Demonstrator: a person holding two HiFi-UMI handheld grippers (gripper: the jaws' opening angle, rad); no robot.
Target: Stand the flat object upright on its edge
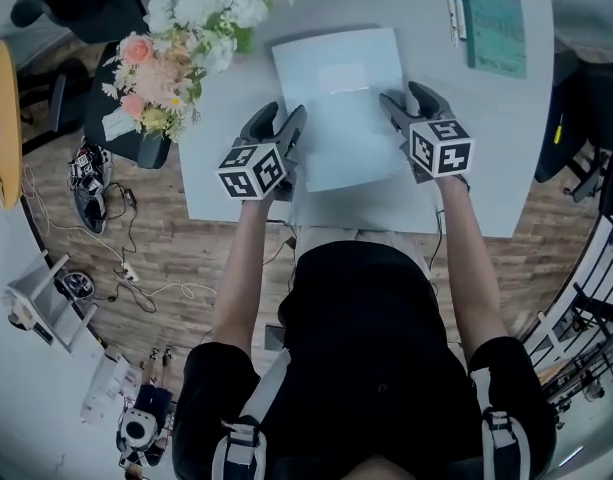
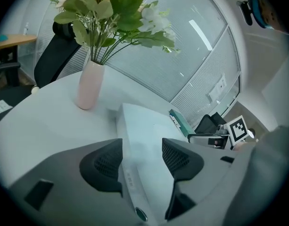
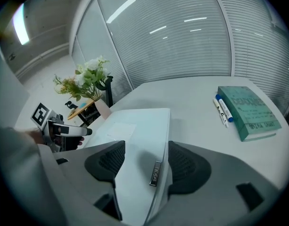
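A thin white flat slab (image 1: 341,108) lies flat on the pale table (image 1: 496,148), its long sides running away from me. My left gripper (image 1: 279,118) straddles the slab's left edge and my right gripper (image 1: 406,96) straddles its right edge. In the left gripper view the slab (image 2: 144,135) runs between the jaws of the left gripper (image 2: 142,149), with a gap at the inner pad. In the right gripper view the slab's edge (image 3: 156,171) sits between the jaws of the right gripper (image 3: 145,149). Both grippers are open, not pressing on it.
A pink vase of flowers (image 1: 181,38) stands at the table's far left corner, close to the slab (image 2: 90,84). A teal book (image 1: 494,23) and two pens (image 1: 456,13) lie at the far right. The table's near edge is just behind both grippers.
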